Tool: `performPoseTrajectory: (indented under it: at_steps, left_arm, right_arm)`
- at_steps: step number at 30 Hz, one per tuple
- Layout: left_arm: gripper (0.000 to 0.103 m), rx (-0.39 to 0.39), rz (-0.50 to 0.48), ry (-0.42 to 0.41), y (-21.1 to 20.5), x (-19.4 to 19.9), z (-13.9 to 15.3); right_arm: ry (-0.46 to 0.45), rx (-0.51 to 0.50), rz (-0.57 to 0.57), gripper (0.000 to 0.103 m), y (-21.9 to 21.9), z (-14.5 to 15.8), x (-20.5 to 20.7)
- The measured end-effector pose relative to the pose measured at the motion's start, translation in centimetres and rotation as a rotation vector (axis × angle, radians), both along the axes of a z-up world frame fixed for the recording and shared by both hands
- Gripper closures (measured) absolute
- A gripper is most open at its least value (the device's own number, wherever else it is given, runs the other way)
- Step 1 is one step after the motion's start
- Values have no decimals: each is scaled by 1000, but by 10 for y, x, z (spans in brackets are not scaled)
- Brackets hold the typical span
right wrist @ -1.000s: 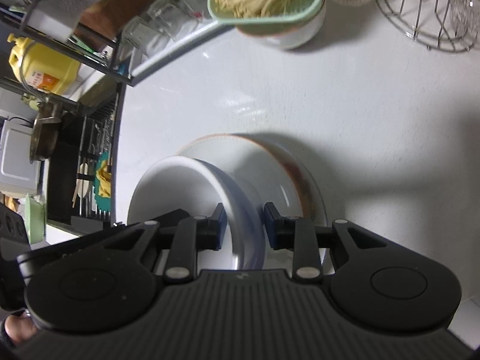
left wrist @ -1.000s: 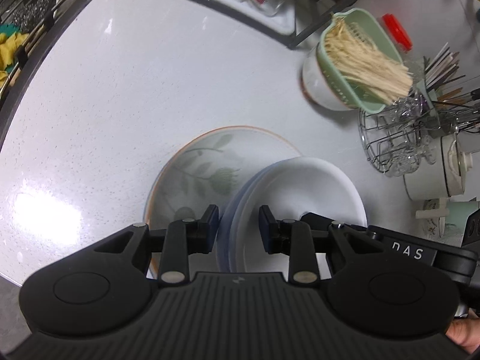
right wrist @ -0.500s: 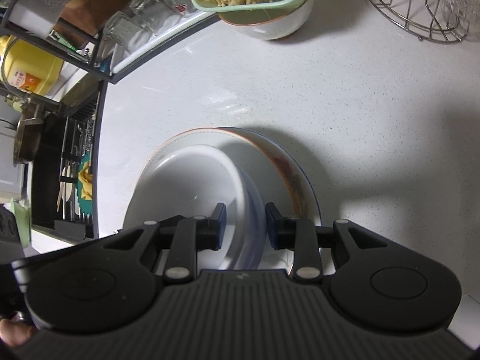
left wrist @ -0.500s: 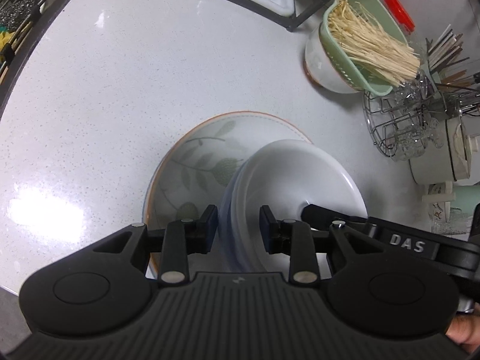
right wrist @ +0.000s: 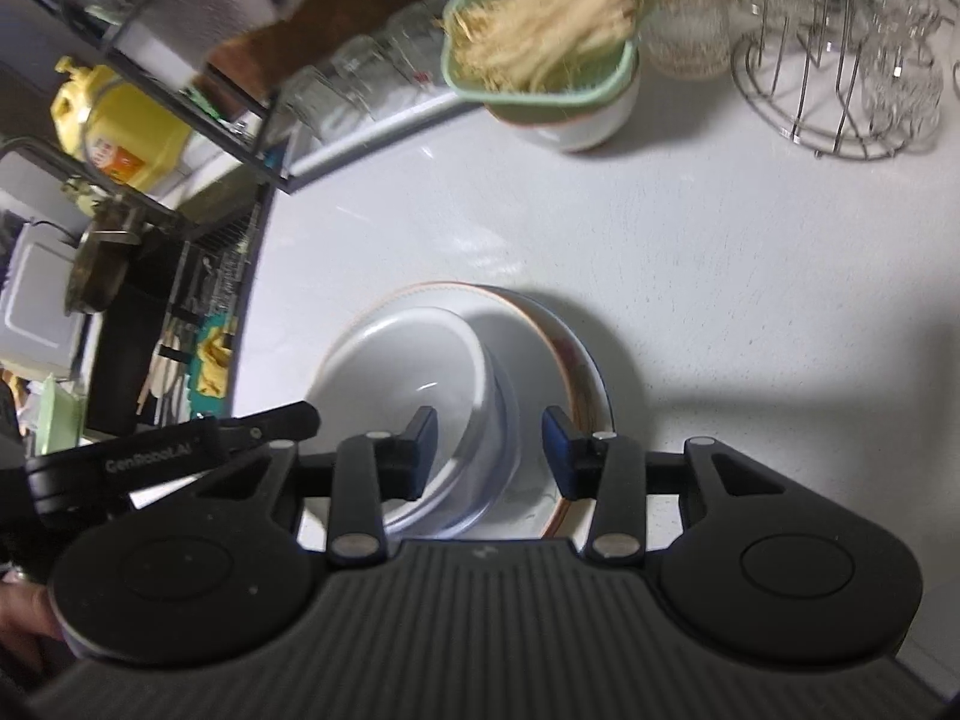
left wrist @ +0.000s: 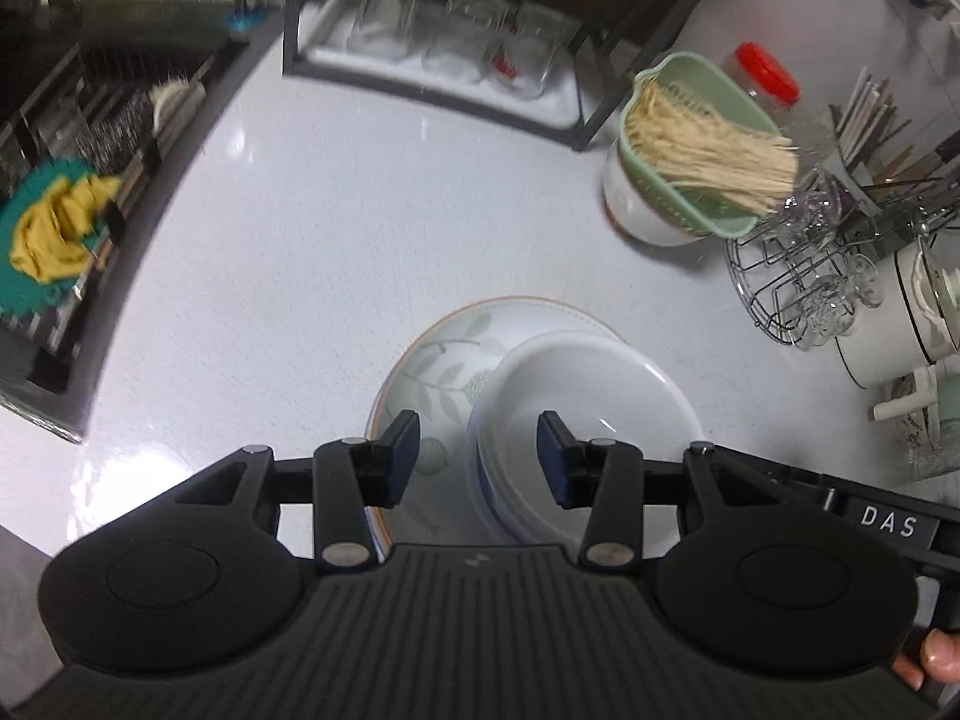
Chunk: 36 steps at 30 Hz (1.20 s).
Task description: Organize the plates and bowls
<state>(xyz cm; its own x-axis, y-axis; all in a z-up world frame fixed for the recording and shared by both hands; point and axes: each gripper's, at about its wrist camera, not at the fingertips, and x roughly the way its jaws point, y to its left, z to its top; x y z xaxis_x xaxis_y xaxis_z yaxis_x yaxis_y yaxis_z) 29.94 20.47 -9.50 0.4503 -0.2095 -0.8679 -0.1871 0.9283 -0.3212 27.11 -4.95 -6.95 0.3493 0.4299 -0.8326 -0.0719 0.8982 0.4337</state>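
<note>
A white bowl with a bluish outer wall rests on a leaf-patterned plate with an orange rim, on the white counter. My left gripper is open, its jaws spread either side of the bowl's left rim, above it. In the right wrist view the same bowl sits on the plate. My right gripper is open, its jaws either side of the bowl's right rim. Neither gripper holds anything.
A white bowl with a green strainer of noodles stands behind. A wire rack of glasses is at the right, a black shelf with jars at the back, the sink at the left.
Both grippers opened and let go of the bowl's rim. The bowl now rests on the plate. Both grippers pulled up and back.
</note>
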Motion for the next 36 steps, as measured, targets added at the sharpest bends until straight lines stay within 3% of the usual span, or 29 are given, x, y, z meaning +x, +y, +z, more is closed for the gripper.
performPoseTrajectory:
  at_steps: [12,14,16,18,20,22,27,32,36]
  left_arm:
    - [53,102,60,-225,-33,-96,92]
    - [48,113,66,-269,-43,-117,105]
    - [35,128,80,-313,-53,-139,115]
    - [31,142,96,-335,-62,-159,122]
    - [25,162,109,-351,-74,-182,128]
    - [14,177,127,-362,-82,-202,132]
    - [6,213,133,-368,-100,-243,140]
    - [4,229,134,-365,-108,-269,143]
    - [3,230,122,-377,-110,-281,144]
  right_arm:
    - [-282,45,71,61,-30,75,-62]
    - [-331,48,83,61,-37,86,-78]
    - [-386,43,100,61,-44,95,-94]
    - [-439,27,116,51,-50,102,-112]
    - [-464,18,113,29,-58,105,-127]
    - [-489,24,113,20,-67,106,-142]
    - [-524,-9,125,18,-79,110,-176]
    - [-614,-46,102,14,-88,120,-205]
    - [-633,-57,91,14,-89,120,-216]
